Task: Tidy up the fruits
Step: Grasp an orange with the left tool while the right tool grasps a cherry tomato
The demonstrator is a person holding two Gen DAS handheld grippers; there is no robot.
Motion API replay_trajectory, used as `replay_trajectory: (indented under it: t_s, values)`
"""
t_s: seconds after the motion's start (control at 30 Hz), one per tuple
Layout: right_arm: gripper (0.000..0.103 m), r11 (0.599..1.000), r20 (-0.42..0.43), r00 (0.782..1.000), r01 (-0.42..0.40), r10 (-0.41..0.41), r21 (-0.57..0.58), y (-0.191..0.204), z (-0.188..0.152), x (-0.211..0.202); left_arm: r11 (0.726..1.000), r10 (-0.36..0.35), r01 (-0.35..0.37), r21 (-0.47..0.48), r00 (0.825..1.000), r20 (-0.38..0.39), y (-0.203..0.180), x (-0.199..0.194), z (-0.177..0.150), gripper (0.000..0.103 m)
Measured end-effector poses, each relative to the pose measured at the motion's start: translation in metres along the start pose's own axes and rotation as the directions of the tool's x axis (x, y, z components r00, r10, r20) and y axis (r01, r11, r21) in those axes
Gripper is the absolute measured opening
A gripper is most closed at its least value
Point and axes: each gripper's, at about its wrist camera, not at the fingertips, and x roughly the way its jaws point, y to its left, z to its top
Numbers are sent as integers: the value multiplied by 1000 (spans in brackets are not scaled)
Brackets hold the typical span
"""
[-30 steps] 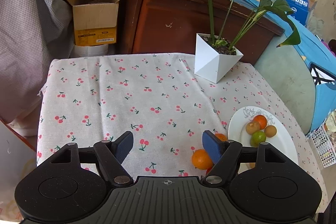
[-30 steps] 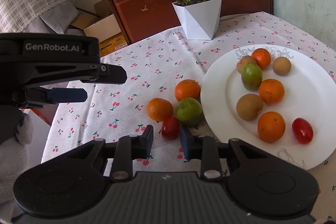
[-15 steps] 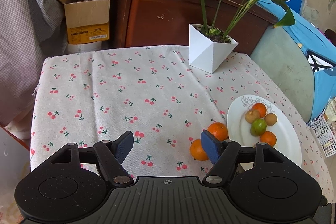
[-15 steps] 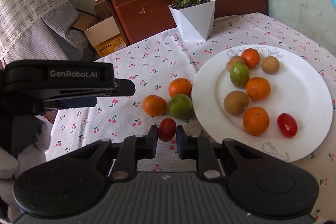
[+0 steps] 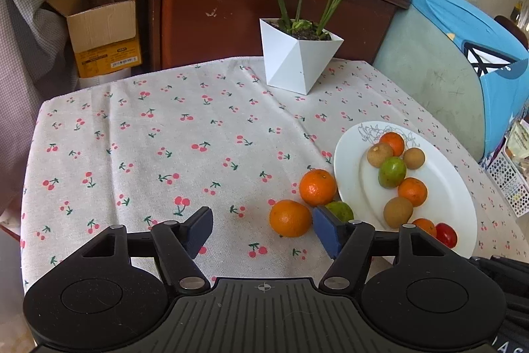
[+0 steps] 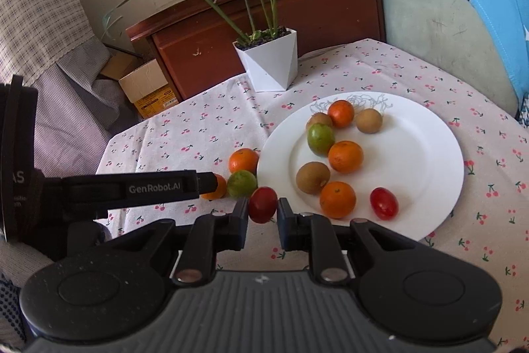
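Note:
A white plate (image 6: 429, 154) holds several fruits: oranges, brown fruits, a green one and a red tomato (image 6: 383, 203). My right gripper (image 6: 263, 214) is shut on a second red tomato (image 6: 263, 204), lifted near the plate's left rim. On the cloth left of the plate lie two oranges (image 5: 290, 218) (image 5: 317, 187) and a green fruit (image 5: 340, 210). My left gripper (image 5: 263, 230) is open and empty, with the near orange just inside its right finger. The plate shows in the left wrist view (image 5: 456, 197) too.
A white angular planter (image 5: 297, 58) with a tall plant stands at the table's back. A wooden headboard (image 5: 215, 5), a cardboard box (image 5: 102, 28) and a cushioned chair (image 5: 429, 78) surround the table. The cherry-print cloth (image 5: 148, 138) spreads to the left.
My right gripper closed on the red tomato and lifted it toward the plate. My left gripper moved forward and right, nearer the loose oranges, staying open.

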Motion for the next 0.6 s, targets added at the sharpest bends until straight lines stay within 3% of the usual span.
replay_trajectory:
  t_s: [0.1, 0.4, 0.47, 0.6]
  values:
    - [18, 1000, 7, 1000, 13, -13, 26, -8, 3, -3, 1000, 11, -11, 20, 1000, -4, -5, 6, -3, 64]
    - [18, 997, 12, 1000, 14, -15, 70, -19, 4, -8, 998, 30, -30, 53, 999, 15, -14, 18, -6, 49]
    - [18, 997, 11, 1000, 14, -15, 81, -22, 4, -9, 997, 22, -24, 73, 1000, 19, -17, 19, -7, 40]
    - [18, 994, 5, 1000, 14, -15, 108, -27, 5, -8, 995, 10, -13, 94, 1000, 28, -20, 19, -10, 33]
